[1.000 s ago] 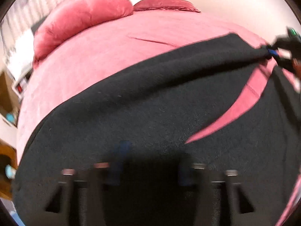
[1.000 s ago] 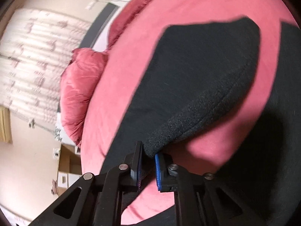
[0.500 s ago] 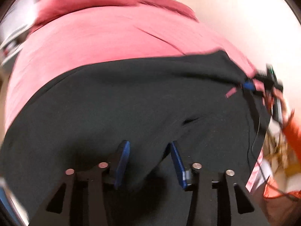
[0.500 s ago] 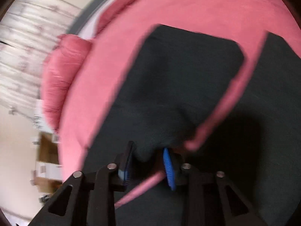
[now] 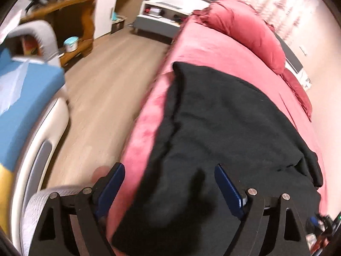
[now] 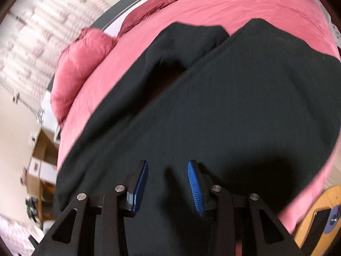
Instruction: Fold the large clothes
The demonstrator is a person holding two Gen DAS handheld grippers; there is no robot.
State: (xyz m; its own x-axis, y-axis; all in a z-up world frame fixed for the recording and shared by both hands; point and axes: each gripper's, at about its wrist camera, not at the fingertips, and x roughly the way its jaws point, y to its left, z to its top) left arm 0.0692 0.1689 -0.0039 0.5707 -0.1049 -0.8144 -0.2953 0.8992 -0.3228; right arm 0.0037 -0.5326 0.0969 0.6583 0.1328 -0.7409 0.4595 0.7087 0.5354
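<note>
A large black garment point(image 5: 217, 132) lies folded on a pink bed point(image 5: 204, 49); its near end hangs over the bed's edge. My left gripper point(image 5: 169, 185) is open and empty just above that near end. In the right wrist view the same black garment point(image 6: 223, 111) covers most of the pink bed point(image 6: 245, 4), with one layer lying over another. My right gripper point(image 6: 167, 183) is open and empty just over the cloth. The right gripper also shows blurred at the lower right of the left wrist view point(image 5: 319, 226).
Pink pillows point(image 5: 247, 27) lie at the head of the bed. To the left are wooden floor point(image 5: 100, 98), a blue and white bed point(image 5: 25, 98), a wooden shelf point(image 5: 70, 21) and a white bedside unit point(image 5: 162, 15). Cardboard boxes point(image 6: 42, 155) stand beside the bed.
Both grippers have let go of the black garment and opened. The raised part now lies flat over the rest. The left gripper has swung left towards the bed's edge.
</note>
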